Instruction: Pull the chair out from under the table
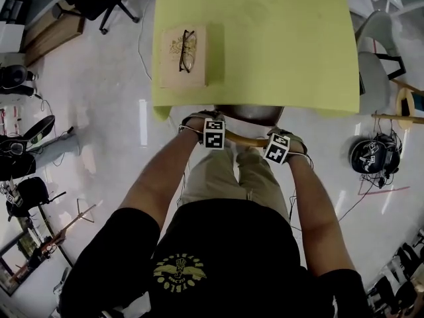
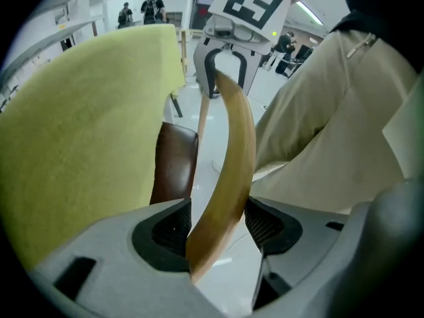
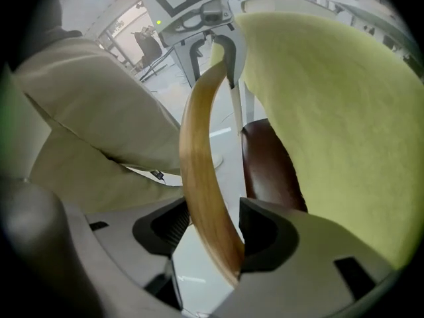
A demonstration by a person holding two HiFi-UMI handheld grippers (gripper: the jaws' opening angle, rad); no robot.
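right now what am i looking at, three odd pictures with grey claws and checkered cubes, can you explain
There is no robot here. A person holds a hand-held gripper in each hand. The head view comes from a camera on the person's head and looks steeply down. The other two views come from cameras that ride on each gripper and look along its tongs. The patterned cubes are part of the grippers.

On the yellow-green table lies a flat tan box or book with a pair of glasses on it. A chair is tucked under the table. Its brown seat and curved wooden back rail show.

The rail passes between the tongs of the left gripper and of the right gripper. Both pairs stand open, not clamped on it, so nothing is held yet.
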